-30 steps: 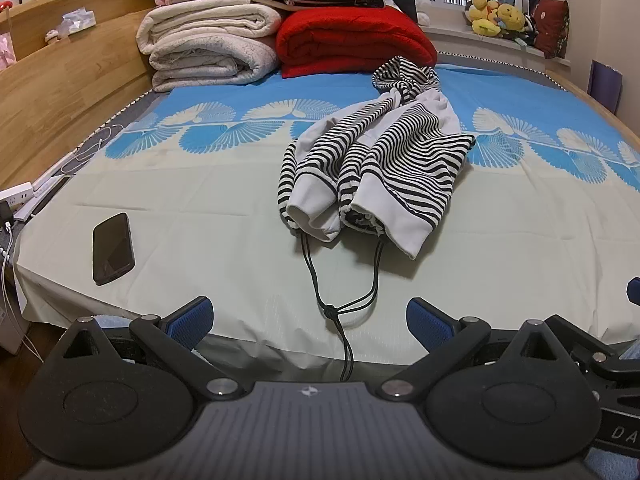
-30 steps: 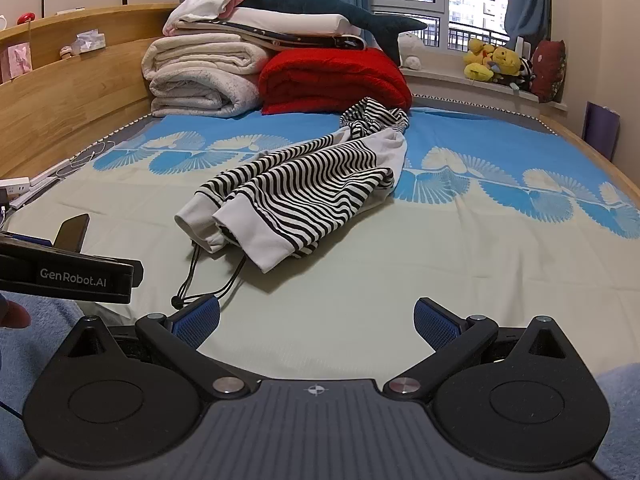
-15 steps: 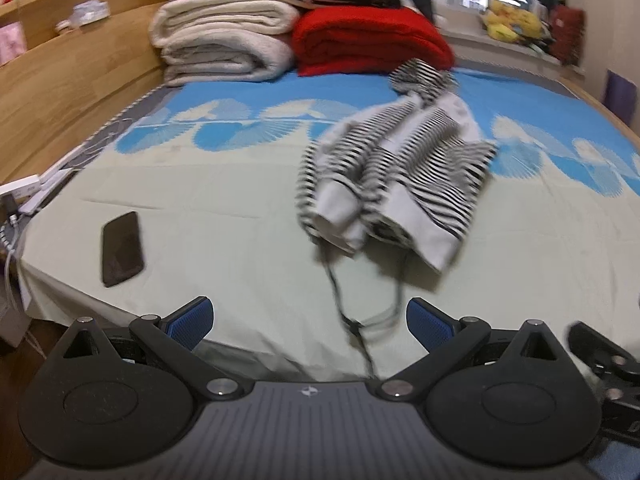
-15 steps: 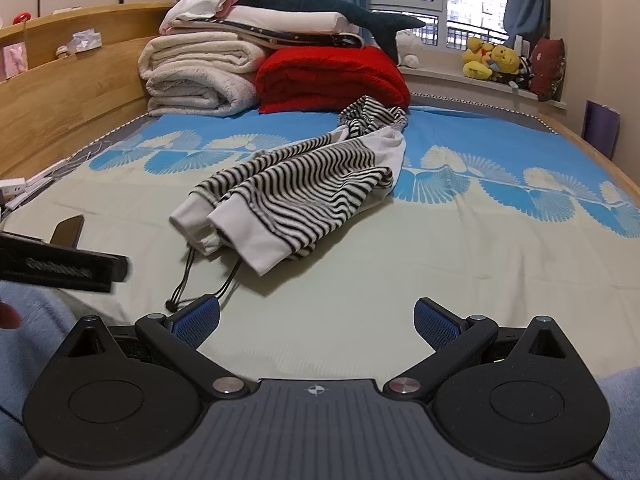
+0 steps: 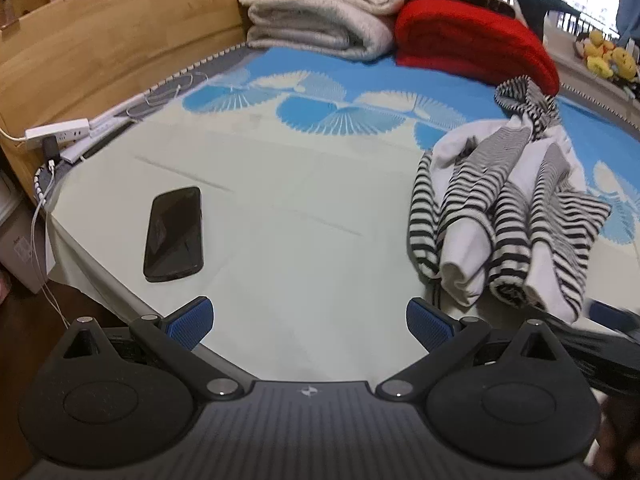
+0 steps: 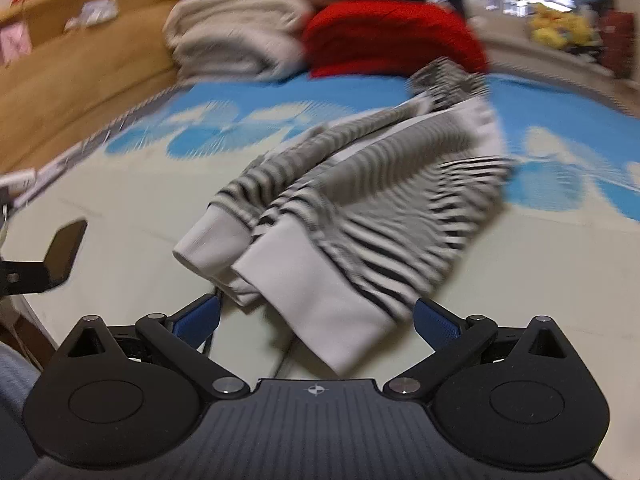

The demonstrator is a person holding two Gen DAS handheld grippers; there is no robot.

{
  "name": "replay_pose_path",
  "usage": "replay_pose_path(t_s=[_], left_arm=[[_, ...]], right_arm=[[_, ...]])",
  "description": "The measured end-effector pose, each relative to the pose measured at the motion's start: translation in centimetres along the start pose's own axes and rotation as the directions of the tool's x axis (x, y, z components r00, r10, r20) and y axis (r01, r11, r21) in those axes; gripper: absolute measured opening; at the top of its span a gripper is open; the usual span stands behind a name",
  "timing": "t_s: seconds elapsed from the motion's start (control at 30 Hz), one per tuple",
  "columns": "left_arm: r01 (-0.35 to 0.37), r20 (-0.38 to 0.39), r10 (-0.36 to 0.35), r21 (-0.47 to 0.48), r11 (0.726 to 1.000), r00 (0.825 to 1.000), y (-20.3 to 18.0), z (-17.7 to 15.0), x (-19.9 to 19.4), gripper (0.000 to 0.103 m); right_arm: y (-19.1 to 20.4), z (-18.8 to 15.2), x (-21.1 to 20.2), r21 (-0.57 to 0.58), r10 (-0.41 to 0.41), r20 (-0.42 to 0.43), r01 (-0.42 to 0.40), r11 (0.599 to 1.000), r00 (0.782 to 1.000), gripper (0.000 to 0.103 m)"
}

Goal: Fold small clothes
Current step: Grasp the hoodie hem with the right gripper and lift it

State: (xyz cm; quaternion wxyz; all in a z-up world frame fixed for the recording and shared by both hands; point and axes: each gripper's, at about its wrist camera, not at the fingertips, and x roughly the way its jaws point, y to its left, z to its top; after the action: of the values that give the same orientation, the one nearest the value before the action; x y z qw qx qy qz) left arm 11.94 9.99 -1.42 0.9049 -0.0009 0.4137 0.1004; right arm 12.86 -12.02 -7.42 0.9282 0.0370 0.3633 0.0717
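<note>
A crumpled black-and-white striped garment (image 5: 508,208) with white cuffs and a black drawstring lies on the bed. In the left wrist view it is at the right. My left gripper (image 5: 310,326) is open and empty over the bed's near edge, left of the garment. In the blurred right wrist view the garment (image 6: 360,208) fills the middle, and its white cuff (image 6: 320,308) lies between the blue fingertips of my open right gripper (image 6: 316,322).
A black phone (image 5: 174,234) lies on the sheet at the left. Folded blankets (image 5: 320,12) and a red quilt (image 5: 472,36) are stacked at the head. A wooden side board (image 5: 100,52) and a power strip with cables (image 5: 58,134) run along the left.
Both grippers have moved forward over the bed. The left one has swung left, so the garment now sits to its right. The right one has closed in on the garment's cuffs.
</note>
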Motion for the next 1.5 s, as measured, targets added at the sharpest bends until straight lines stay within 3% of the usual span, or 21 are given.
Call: replay_pose_path(t_s=[0.07,0.1,0.2,0.33,0.47,0.6,0.67,0.73,0.8,0.87,0.97,1.0,1.03,1.07,1.13,1.2,1.27,1.3,1.37,1.47,1.5], left_arm=[[-0.004,-0.015,0.004,0.015,1.000,1.000,-0.4,0.2,0.9,0.103],[-0.007,-0.021,0.008,0.024,1.000,1.000,-0.7,0.4,1.4,0.103],[-0.021,-0.025,0.022,0.043,0.999,0.999,-1.6,0.8,2.7,0.103],[-0.006,-0.057,0.008,0.050,0.999,0.998,-3.9,2.1,5.0,0.103],[0.032,-0.048,-0.027,0.103,0.994,0.998,-7.6,3.9,6.5,0.103],[0.070,-0.029,-0.067,0.148,0.987,0.997,-10.3,5.4,8.0,0.103],[0.085,-0.039,-0.080,0.164,0.983,0.996,-11.6,6.3,9.1,0.103],[0.154,-0.067,-0.146,0.150,0.977,0.987,-12.5,7.1,10.2,0.103],[0.218,-0.107,-0.205,0.128,0.968,0.973,-13.2,7.7,11.5,0.103],[0.224,-0.122,-0.210,0.120,0.967,0.970,-14.0,8.0,12.8,0.103],[0.243,-0.161,-0.220,0.145,0.959,0.962,-15.3,8.4,15.1,0.103],[0.276,-0.192,-0.246,0.152,0.949,0.950,-15.7,8.7,15.8,0.091],[0.300,-0.198,-0.269,0.150,0.942,0.943,-16.0,9.0,15.9,0.041],[0.330,-0.207,-0.296,0.157,0.931,0.932,-16.2,9.7,15.7,0.015],[0.331,-0.166,-0.304,0.169,0.928,0.938,-15.4,11.6,14.5,0.007],[0.206,-0.017,-0.207,0.230,0.951,0.978,-13.7,15.2,12.9,0.006],[0.058,0.096,-0.076,0.179,0.982,0.993,-9.6,20.6,13.0,0.007],[-0.018,0.129,0.000,0.140,0.990,0.992,-7.6,23.2,13.5,0.007],[-0.188,0.179,0.181,0.022,0.982,0.967,-3.1,28.6,15.3,0.010],[-0.264,0.102,0.275,-0.107,0.959,0.956,0.8,32.8,17.8,0.046],[-0.257,0.095,0.271,-0.135,0.957,0.958,1.0,33.1,18.3,0.072]], right_arm=[[0.6,0.4,2.8,-0.055,0.019,-0.042,-0.022,0.998,0.999,0.026],[0.4,0.8,3.8,-0.083,0.007,-0.072,-0.013,0.996,0.997,0.017],[-3.0,2.8,2.3,0.011,0.102,-0.044,-0.102,0.995,0.994,0.016],[-9.7,6.2,-1.3,0.070,0.122,-0.050,-0.118,0.991,0.991,0.017],[-16.1,8.8,-2.9,0.080,-0.026,-0.041,0.029,0.996,0.999,0.017],[-23.2,10.2,-2.5,0.167,-0.151,-0.113,0.169,0.971,0.982,0.014],[-25.6,10.0,-2.4,0.207,-0.126,-0.161,0.158,0.966,0.979,0.008],[-25.2,8.7,-3.3,0.192,-0.083,-0.149,0.111,0.975,0.985,0.002],[-22.9,7.2,-4.5,0.142,0.025,-0.142,-0.005,0.990,0.990,0.002],[-20.7,5.9,-5.3,0.105,0.112,-0.147,-0.097,0.990,0.983,0.002],[-19.4,5.4,-5.6,0.070,0.058,-0.082,-0.052,0.996,0.995,0.013],[-19.9,5.5,-5.3,0.086,0.009,-0.056,-0.004,0.996,0.998,0.032],[-20.5,5.6,-4.9,0.125,-0.045,-0.040,0.050,0.991,0.998,0.049],[-21.0,6.0,-4.3,0.177,-0.090,-0.030,0.094,0.980,0.996,0.051],[-22.1,6.1,-3.5,0.264,-0.097,-0.018,0.098,0.960,0.995,0.051],[-22.1,6.1,-2.9,0.293,-0.071,-0.028,0.076,0.953,0.997,0.050],[-21.7,6.0,-2.4,0.260,-0.074,-0.025,0.078,0.962,0.997,0.050],[-21.6,5.8,-2.4,0.238,-0.084,-0.022,0.087,0.967,0.996,0.050],[-21.6,5.9,-2.2,0.209,-0.120,-0.007,0.119,0.971,0.993,0.050],[-22.6,6.8,-1.9,0.228,-0.157,-0.005,0.154,0.961,0.988,0.050],[-23.1,7.2,-1.6,0.244,-0.160,-0.007,0.157,0.957,0.987,0.051]])
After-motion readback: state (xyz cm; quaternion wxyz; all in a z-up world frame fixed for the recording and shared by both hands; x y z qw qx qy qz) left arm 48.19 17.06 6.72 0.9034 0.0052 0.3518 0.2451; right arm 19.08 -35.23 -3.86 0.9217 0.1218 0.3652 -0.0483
